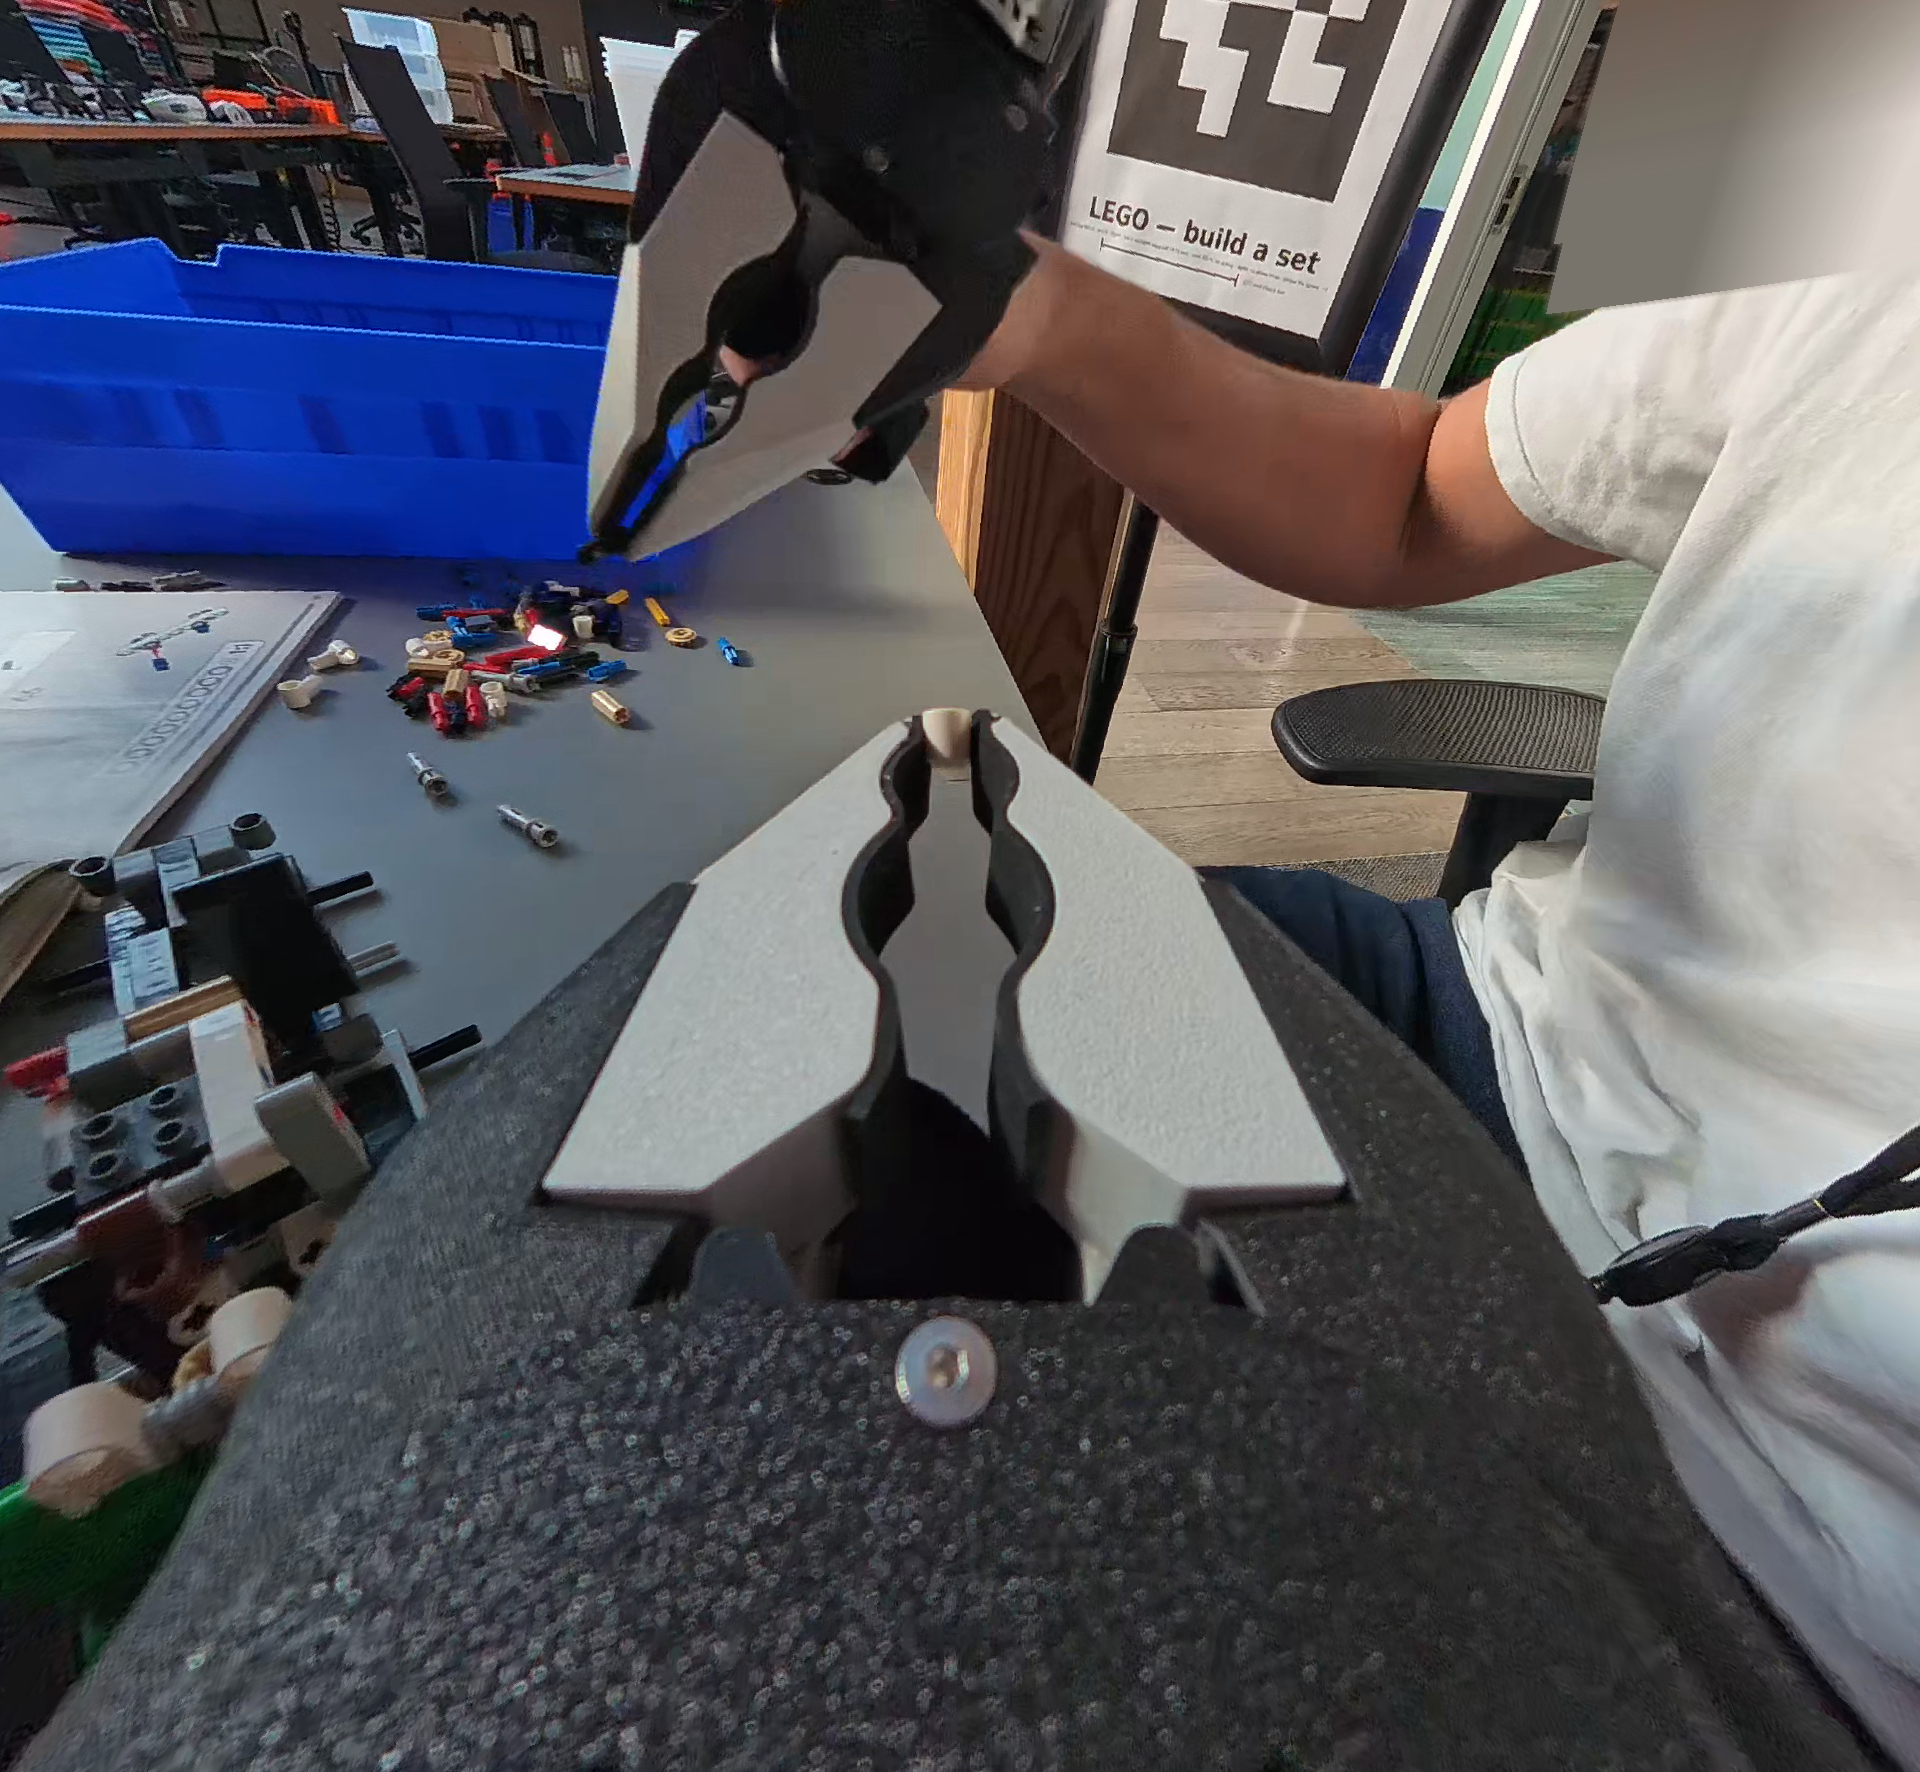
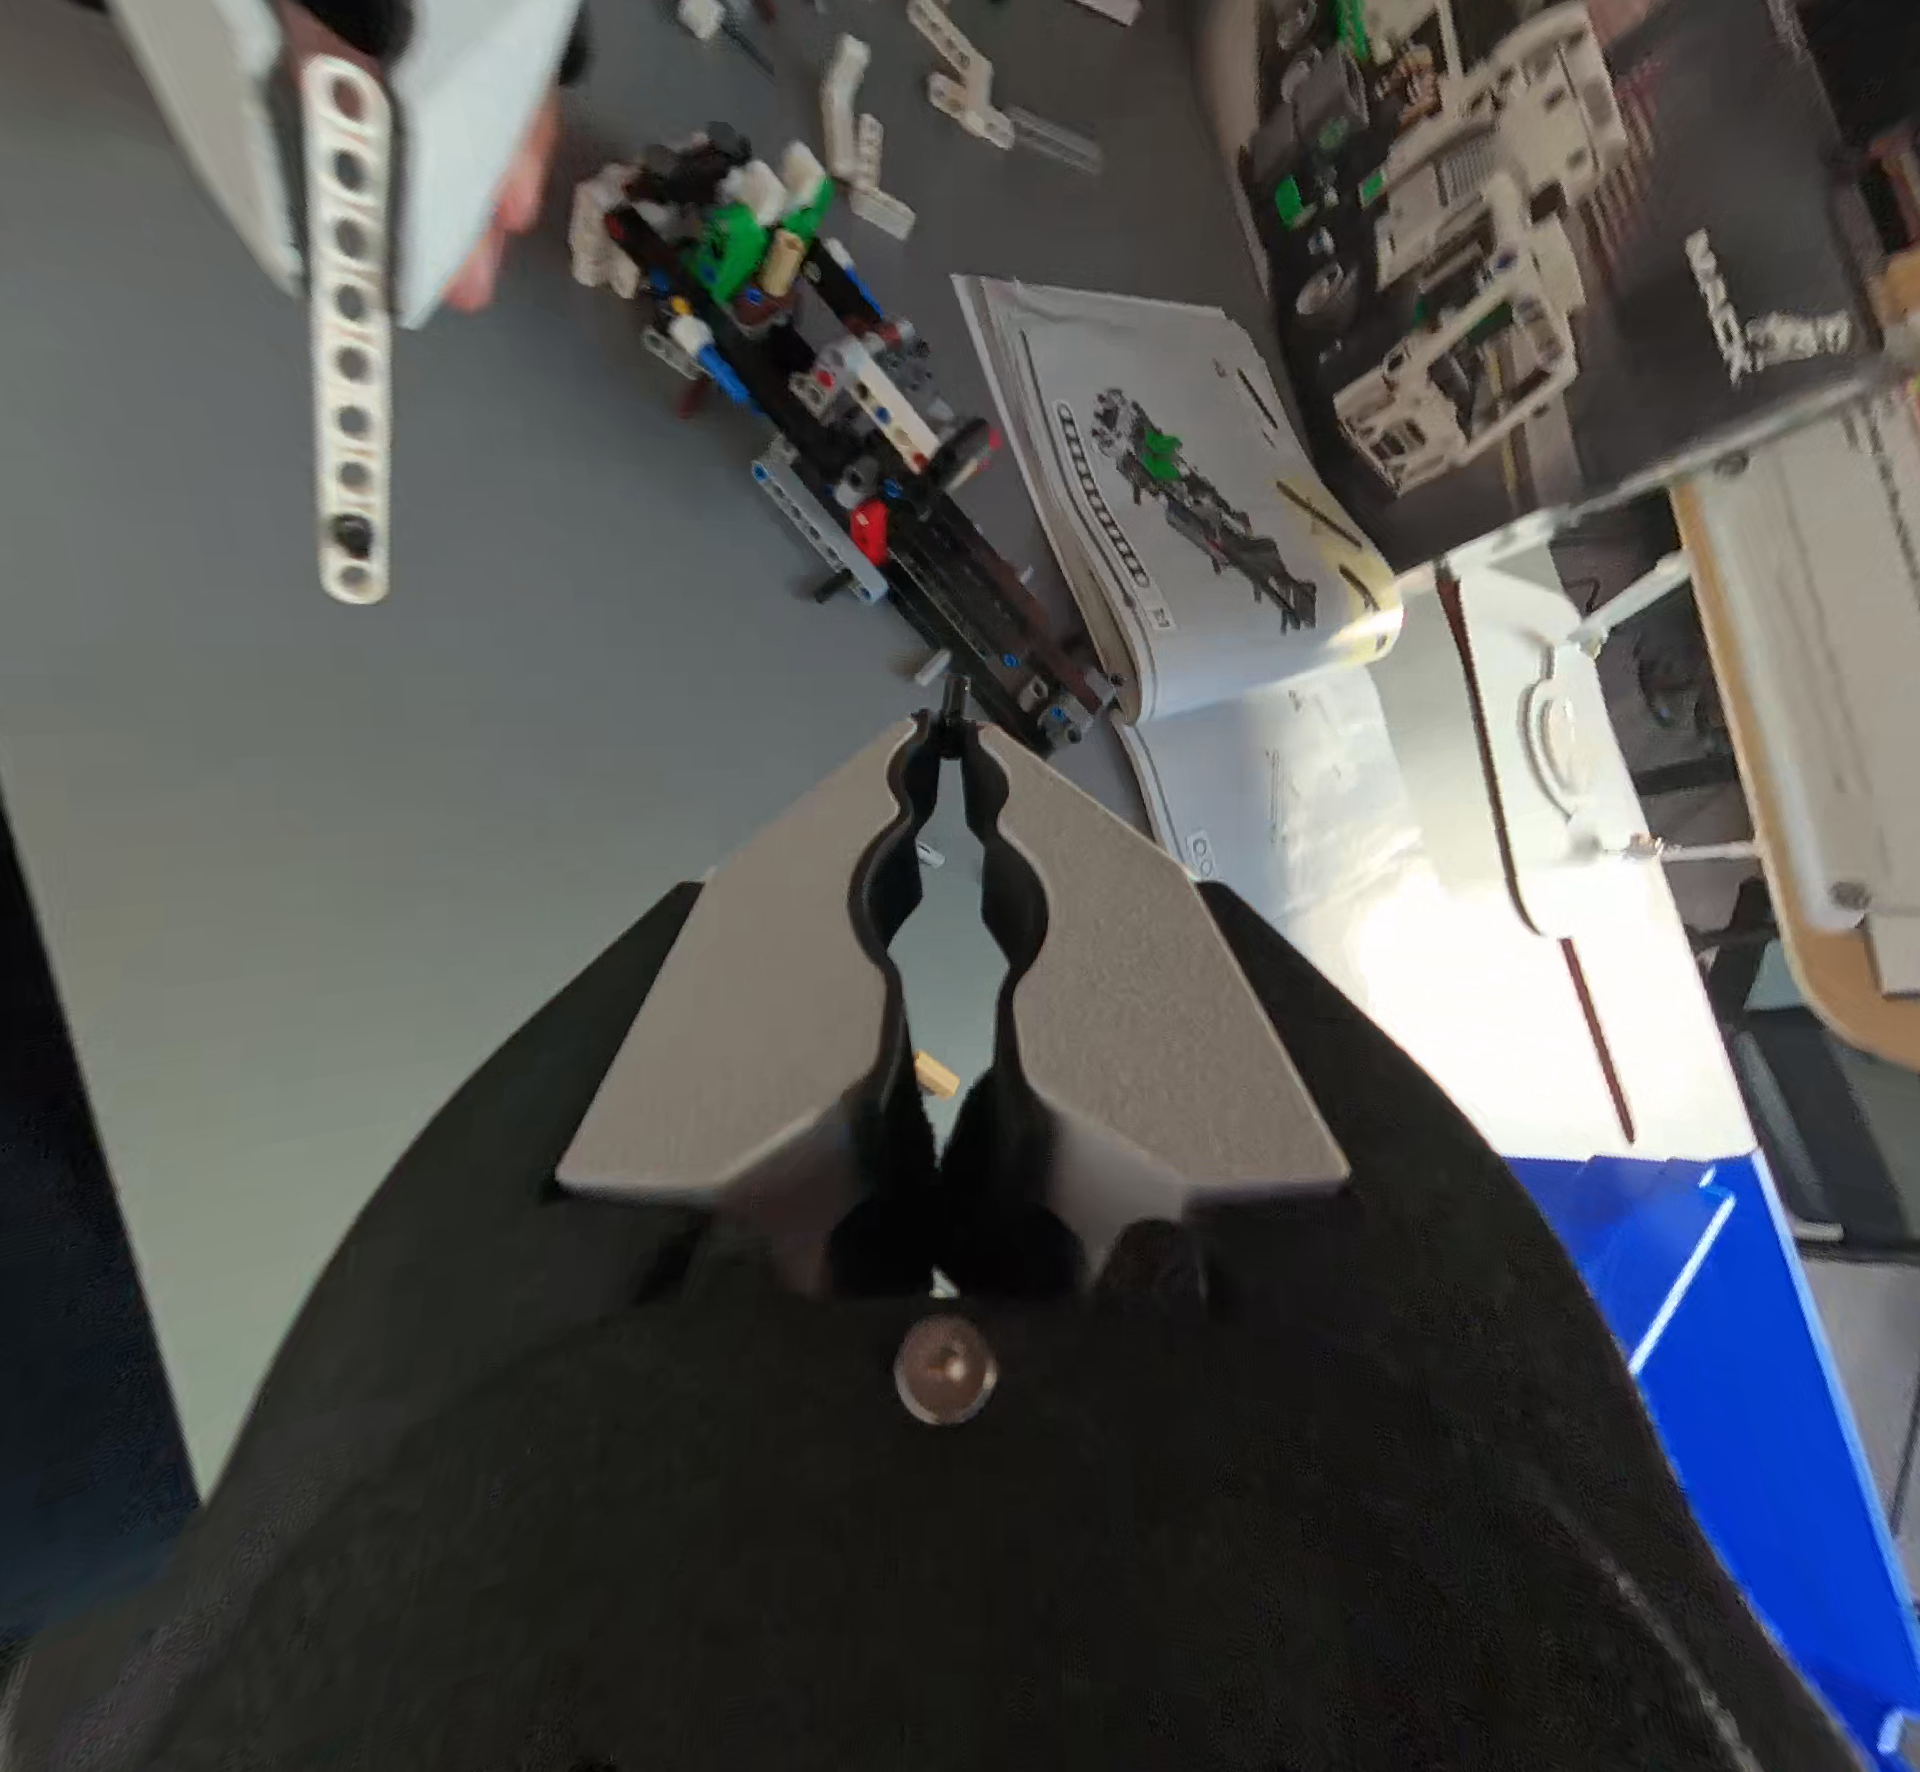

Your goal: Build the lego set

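Note:
My left gripper [image 1: 948,730] is shut on a long white beam with holes, seen end-on at its tips [image 1: 945,735]. In the right wrist view this gripper [image 2: 353,268] is at the upper left, with the beam [image 2: 353,413] hanging out of it above the table and a black pin in a hole near the beam's free end. My right gripper [image 2: 948,735] is shut on a small black pin [image 2: 951,699]. It also shows in the left wrist view [image 1: 611,546], raised over the loose parts [image 1: 520,652]. The partly built model [image 2: 831,413] lies on the grey table [image 1: 727,787].
A blue bin [image 1: 291,392] stands at the back of the table. An open instruction booklet [image 2: 1174,496] and the set's box [image 2: 1507,164] lie beside the model. White beams [image 2: 862,122] are scattered beyond it. A person's arm [image 1: 1247,434] and a chair armrest [image 1: 1434,735] are at the right. Spacing between my two grippers at the tips: around 11 cm.

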